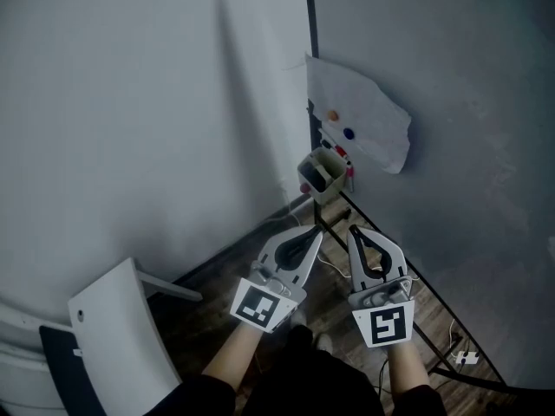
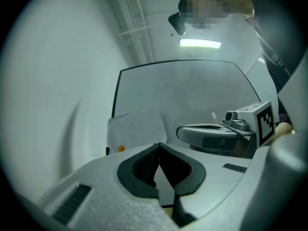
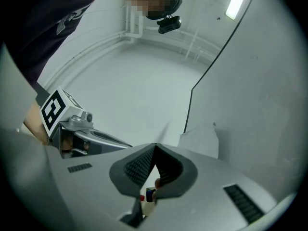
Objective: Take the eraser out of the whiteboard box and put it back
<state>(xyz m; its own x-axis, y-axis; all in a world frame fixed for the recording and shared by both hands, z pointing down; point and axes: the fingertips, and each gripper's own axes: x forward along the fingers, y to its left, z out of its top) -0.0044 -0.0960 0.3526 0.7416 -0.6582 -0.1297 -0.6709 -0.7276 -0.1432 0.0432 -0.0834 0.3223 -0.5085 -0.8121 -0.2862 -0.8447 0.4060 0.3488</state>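
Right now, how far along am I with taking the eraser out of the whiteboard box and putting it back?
Nothing shows as done: no eraser is out. In hand: nothing; the left hand-held gripper and right hand-held gripper are both shut and empty, short of the box at the whiteboard's edge. Left, it seems: the whole job, reaching in, lifting the eraser out, returning it.

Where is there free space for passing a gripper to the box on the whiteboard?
Free: the short gap between the left gripper, the right gripper and the box; also the floor strip between wall and chair. Crowded: above the box, by the paper sheet and magnets; a cable with plug lies below the whiteboard.
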